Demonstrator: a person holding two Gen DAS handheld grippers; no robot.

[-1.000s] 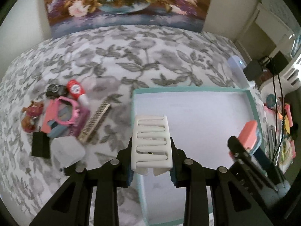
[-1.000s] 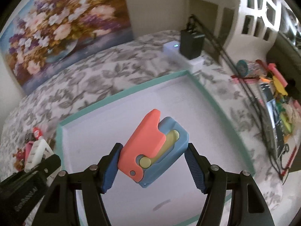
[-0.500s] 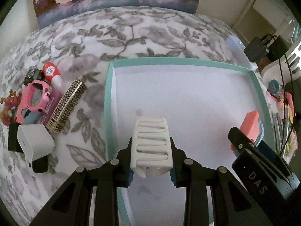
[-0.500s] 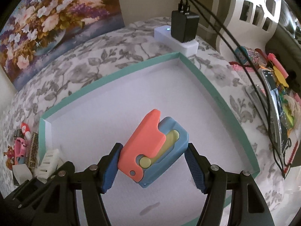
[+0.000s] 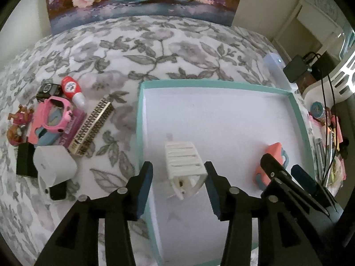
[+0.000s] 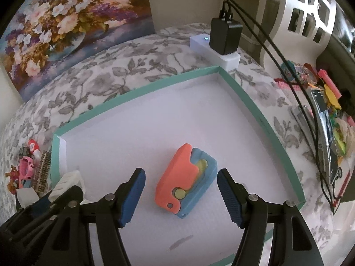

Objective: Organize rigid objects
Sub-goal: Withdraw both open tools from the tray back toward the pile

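White slatted plastic piece (image 5: pixel 185 165) looks light, stiff; grab its long sides; left gripper (image 5: pixel 178 180) opening, nothing pinched; right gripper (image 6: pixel 180 196) spread too.

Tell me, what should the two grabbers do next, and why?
Probably lift both away and go for the pile. The white slotted piece and orange-blue toy lie in the teal tray, free of the left gripper's opening jaws and right gripper.
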